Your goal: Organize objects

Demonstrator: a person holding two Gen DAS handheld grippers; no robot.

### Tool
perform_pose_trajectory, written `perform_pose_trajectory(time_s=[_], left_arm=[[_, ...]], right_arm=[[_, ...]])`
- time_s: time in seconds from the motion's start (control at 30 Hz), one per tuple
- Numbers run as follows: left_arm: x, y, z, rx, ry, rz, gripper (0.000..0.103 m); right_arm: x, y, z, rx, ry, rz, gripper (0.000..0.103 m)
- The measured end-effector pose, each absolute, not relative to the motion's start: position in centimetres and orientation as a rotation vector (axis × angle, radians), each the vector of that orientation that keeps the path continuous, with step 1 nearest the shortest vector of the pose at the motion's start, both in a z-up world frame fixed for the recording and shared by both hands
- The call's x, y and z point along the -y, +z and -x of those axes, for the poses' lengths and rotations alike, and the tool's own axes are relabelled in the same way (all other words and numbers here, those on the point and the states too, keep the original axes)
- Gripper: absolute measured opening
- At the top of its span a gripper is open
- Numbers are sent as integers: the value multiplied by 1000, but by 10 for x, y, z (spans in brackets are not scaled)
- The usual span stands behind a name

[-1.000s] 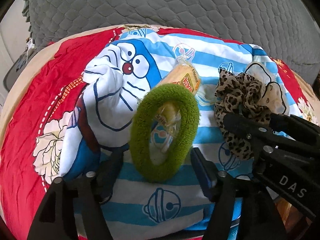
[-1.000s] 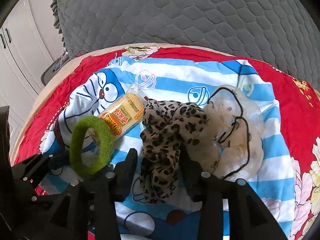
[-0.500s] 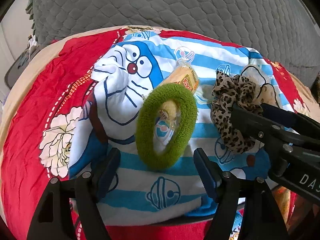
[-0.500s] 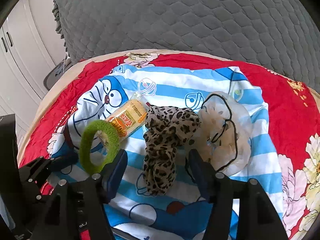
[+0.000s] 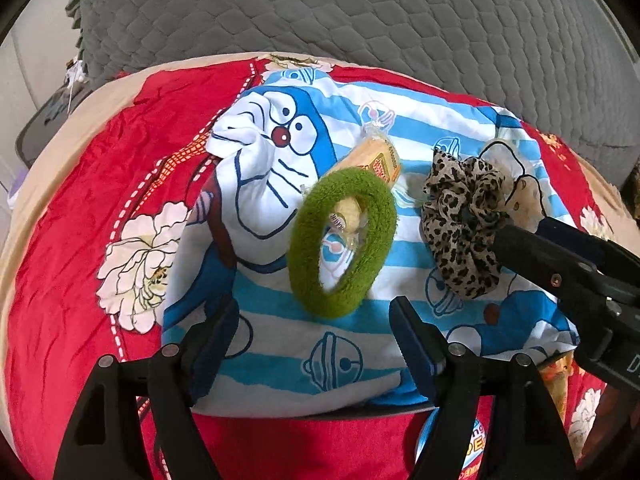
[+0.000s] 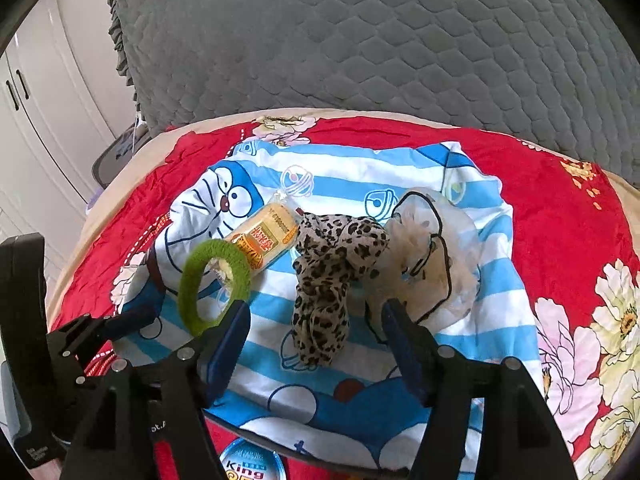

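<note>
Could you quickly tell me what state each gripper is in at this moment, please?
Left gripper: open, holding nothing; the green hair tie lies free ahead of it.
Right gripper: jaws just opened, holding nothing; the leopard scrunchie lies loose between them.

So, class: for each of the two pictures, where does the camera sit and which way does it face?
Left wrist: rides the left gripper, looking steeply down at the green hair ring; own fingers and the right gripper show.
Right wrist: rides the right gripper, looking down at the leopard scrunchie; the left gripper shows.
Shared: ring, scrunchie, snack packet, cartoon cloth.
</note>
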State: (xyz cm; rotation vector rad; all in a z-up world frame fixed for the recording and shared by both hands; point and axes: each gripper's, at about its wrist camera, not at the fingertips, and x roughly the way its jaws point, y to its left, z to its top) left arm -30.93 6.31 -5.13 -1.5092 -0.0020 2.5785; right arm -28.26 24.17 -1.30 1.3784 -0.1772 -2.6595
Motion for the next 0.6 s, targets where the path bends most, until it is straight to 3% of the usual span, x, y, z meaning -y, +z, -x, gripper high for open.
perform_pose_trajectory(time_s=[0.6], left_arm=[[-56, -32, 297, 42, 2579, 1482, 81]], right_arm=[[-244, 13, 269, 185, -2698, -1355, 87]])
